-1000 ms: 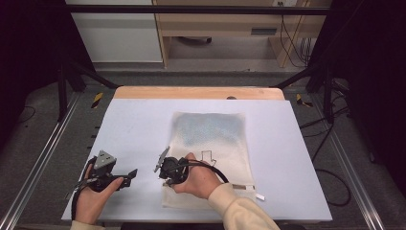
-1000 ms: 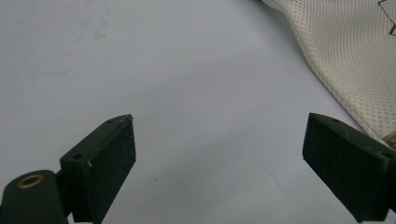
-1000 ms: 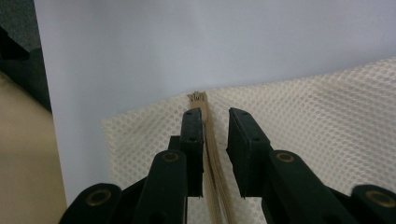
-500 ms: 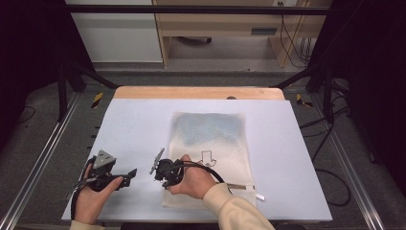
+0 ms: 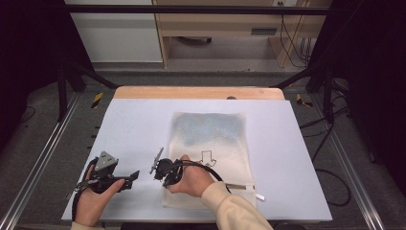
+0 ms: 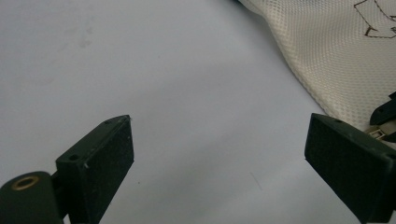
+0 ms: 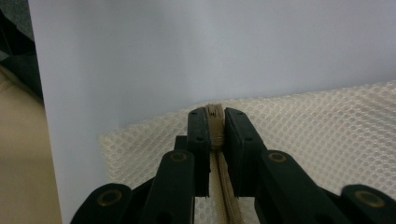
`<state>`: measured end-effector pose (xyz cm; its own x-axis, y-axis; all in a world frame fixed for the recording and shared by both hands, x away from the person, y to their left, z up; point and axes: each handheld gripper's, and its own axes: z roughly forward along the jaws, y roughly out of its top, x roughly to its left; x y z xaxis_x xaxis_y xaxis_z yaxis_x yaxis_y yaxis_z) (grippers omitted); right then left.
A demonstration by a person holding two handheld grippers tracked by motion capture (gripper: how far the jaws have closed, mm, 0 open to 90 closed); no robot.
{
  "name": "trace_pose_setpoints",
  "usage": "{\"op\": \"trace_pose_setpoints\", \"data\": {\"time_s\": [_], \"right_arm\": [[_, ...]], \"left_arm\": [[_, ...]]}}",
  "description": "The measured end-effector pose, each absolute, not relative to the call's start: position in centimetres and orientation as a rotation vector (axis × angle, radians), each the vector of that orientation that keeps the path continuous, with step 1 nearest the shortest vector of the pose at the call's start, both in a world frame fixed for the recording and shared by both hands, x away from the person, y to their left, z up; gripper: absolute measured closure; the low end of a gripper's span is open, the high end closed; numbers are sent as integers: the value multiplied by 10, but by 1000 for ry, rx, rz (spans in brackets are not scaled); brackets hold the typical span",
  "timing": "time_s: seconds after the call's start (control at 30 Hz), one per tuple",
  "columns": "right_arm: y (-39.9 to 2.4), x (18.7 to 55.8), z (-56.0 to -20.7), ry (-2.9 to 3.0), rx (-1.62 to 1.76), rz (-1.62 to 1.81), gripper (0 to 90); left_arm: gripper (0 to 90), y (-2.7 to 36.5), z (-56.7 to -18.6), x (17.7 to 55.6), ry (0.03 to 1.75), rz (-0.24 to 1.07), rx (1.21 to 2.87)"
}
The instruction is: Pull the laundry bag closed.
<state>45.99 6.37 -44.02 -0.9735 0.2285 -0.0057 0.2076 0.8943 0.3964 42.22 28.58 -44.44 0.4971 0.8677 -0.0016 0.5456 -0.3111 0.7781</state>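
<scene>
A cream mesh bag with a drawn arrow lies flat on the white table. Its zipper runs along the bag's near edge. My right gripper is at the bag's near left corner, and in the right gripper view its jaws have just been closing and now pinch the tan zipper pull. My left gripper rests low on the table left of the bag. It is open, with bare table between its pads, and the bag's edge lies beyond them.
A wooden strip borders the table's far edge, with a shelf unit behind it. Metal rails run along both sides. A yellow and black tool lies on the floor at the far left.
My right hand has shifted slightly left and nearer along the bag's near edge. The left hand has stayed where it was.
</scene>
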Motion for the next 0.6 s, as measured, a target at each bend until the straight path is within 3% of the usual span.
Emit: {"op": "trace_pose_setpoints", "data": {"time_s": [0.6], "right_arm": [[53, 464, -422, 3035, 345, 693, 818]], "left_arm": [[82, 267, -444, 412, 1072, 426, 2060]]}}
